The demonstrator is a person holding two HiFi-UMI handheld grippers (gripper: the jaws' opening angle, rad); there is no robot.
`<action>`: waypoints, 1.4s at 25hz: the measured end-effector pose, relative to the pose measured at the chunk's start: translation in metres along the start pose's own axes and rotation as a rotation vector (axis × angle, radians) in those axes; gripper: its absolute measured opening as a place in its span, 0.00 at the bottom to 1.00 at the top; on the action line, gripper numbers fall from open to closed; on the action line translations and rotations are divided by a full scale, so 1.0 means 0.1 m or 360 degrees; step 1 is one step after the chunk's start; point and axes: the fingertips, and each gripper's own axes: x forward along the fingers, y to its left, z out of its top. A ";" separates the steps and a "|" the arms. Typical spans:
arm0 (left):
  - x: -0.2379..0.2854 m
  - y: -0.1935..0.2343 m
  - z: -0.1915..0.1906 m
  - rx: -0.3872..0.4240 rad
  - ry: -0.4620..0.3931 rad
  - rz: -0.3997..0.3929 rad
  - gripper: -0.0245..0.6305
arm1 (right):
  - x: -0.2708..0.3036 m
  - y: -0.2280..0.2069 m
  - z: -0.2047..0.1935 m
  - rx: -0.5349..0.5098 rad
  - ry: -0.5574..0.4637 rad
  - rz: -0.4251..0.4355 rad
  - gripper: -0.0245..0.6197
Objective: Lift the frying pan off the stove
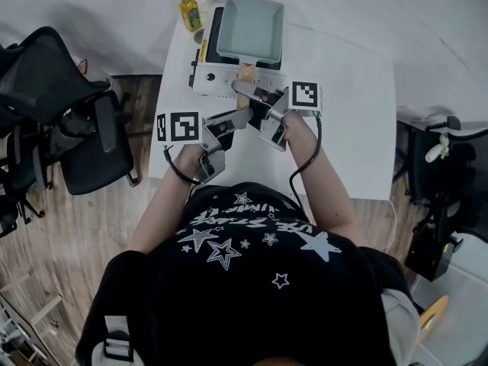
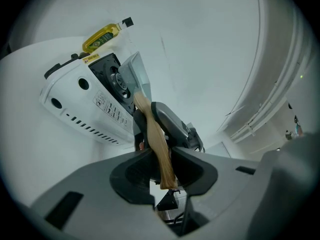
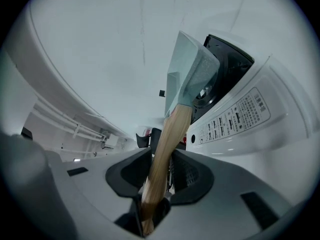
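A square grey-green frying pan [image 1: 249,25] with a wooden handle [image 1: 245,73] sits over a white portable stove [image 1: 210,82] at the table's far end. Both grippers meet at the handle. My left gripper [image 1: 242,117] comes in from the left and is shut on the handle's near end [image 2: 157,144]. My right gripper [image 1: 252,94] comes in from the right and is shut on the handle [image 3: 162,164] closer to the pan [image 3: 187,69]. In the left gripper view the pan [image 2: 137,76] stands beside the burner. Whether it rests on the stove [image 2: 80,99] I cannot tell.
A yellow oil bottle [image 1: 189,8] stands just left of the stove's far corner. The white table [image 1: 351,128] runs toward the person, whose body covers its near edge. Black office chairs [image 1: 61,113] stand on the wooden floor to the left; dark equipment [image 1: 442,204] stands to the right.
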 end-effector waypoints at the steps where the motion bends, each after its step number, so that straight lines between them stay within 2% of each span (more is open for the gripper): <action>1: 0.00 -0.01 0.01 0.0002 -0.0005 -0.0004 0.22 | 0.00 0.02 0.00 0.0001 0.0004 -0.0004 0.21; 13: -0.01 0.02 0.00 -0.0004 -0.0034 0.0006 0.22 | 0.04 -0.02 -0.04 -0.0051 0.0063 -0.0013 0.22; 20: 0.00 0.05 -0.02 -0.0027 -0.0022 0.0026 0.22 | 0.03 -0.07 -0.08 0.0051 0.0065 -0.0025 0.22; 24: -0.01 0.00 0.00 -0.0031 -0.0017 0.0012 0.23 | 0.03 -0.05 -0.05 -0.0048 0.0078 -0.0051 0.23; 27: 0.00 0.01 0.02 -0.0028 -0.0004 -0.0006 0.23 | 0.04 -0.04 -0.05 -0.0010 0.0063 -0.0059 0.23; 29: 0.01 0.00 -0.05 -0.0030 0.0007 -0.0006 0.23 | -0.02 -0.06 -0.09 -0.0028 0.0070 -0.0070 0.23; 33: 0.08 -0.13 -0.42 -0.0038 0.0000 0.0008 0.23 | -0.32 -0.02 -0.33 -0.0031 0.0083 -0.0050 0.23; 35: 0.11 -0.15 -0.46 -0.0044 0.0001 0.0005 0.23 | -0.37 -0.02 -0.35 -0.0026 0.0085 -0.0053 0.23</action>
